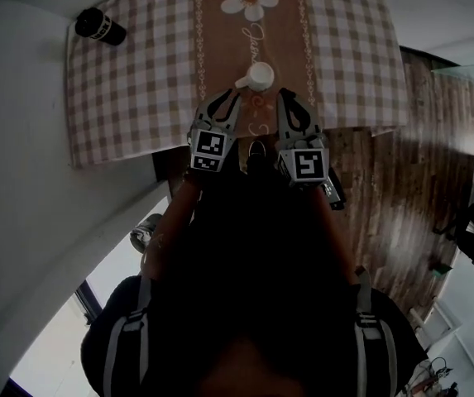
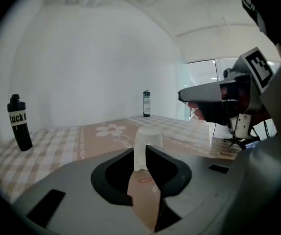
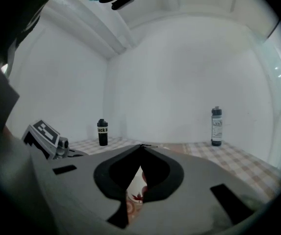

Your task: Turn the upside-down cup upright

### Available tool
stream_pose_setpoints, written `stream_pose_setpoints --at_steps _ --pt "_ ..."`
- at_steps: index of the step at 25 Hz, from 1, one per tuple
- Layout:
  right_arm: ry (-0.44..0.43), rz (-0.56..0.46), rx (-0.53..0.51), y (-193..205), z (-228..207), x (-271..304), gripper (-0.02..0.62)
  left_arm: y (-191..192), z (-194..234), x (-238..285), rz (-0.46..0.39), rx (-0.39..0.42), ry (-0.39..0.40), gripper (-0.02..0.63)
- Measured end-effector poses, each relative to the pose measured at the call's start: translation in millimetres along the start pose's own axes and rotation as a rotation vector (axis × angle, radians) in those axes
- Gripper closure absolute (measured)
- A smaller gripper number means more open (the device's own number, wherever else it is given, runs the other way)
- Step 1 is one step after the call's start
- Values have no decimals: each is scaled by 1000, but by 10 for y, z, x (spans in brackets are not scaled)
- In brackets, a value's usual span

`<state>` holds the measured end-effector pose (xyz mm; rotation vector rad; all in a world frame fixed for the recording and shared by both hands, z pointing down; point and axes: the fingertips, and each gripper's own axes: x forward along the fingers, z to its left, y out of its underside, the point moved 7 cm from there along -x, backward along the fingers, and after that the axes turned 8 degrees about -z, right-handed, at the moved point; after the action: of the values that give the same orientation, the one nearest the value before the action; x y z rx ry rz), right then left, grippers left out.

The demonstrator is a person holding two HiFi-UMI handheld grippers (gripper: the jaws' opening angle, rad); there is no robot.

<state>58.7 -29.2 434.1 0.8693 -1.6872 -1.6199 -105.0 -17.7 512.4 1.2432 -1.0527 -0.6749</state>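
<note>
Upside-down cup sits on the table runner at 12 o'clock of the left gripper, whose jaws are parted and empty just short of it; judged best to straddle its wall mid-height, clamp squarely, then roll it upright; the right gripper is clenched on nothing at the cup's 5 o'clock.

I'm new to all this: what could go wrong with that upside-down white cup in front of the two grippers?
The left gripper, jaws open, may nudge the white upside-down cup instead of clasping it. The shut right gripper sits close beside the cup and might bump it. The cup stands near the edge of the checked tablecloth; a knock could send it to the wooden floor.
</note>
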Motion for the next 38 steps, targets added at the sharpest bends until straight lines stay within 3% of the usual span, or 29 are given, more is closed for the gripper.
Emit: stream_pose_setpoints --at_steps 4,7,15,21,31,38 --pt "-6 37 9 64 0 -14 589 137 33 156 54 -15 5 515" --pt "-8 48 10 134 -20 4 589 219 64 274 84 -5 12 454" --pt "-23 69 25 274 13 -37 589 397 70 437 128 -12 -62 454" --pt "-40 89 22 133 -7 58 588 299 83 537 125 -43 -91 454" --pt "-32 59 9 276 -57 -149 588 429 23 602 104 -1 -142 546" --pt "-42 79 16 295 -88 -280 588 419 23 569 85 -47 -164 543"
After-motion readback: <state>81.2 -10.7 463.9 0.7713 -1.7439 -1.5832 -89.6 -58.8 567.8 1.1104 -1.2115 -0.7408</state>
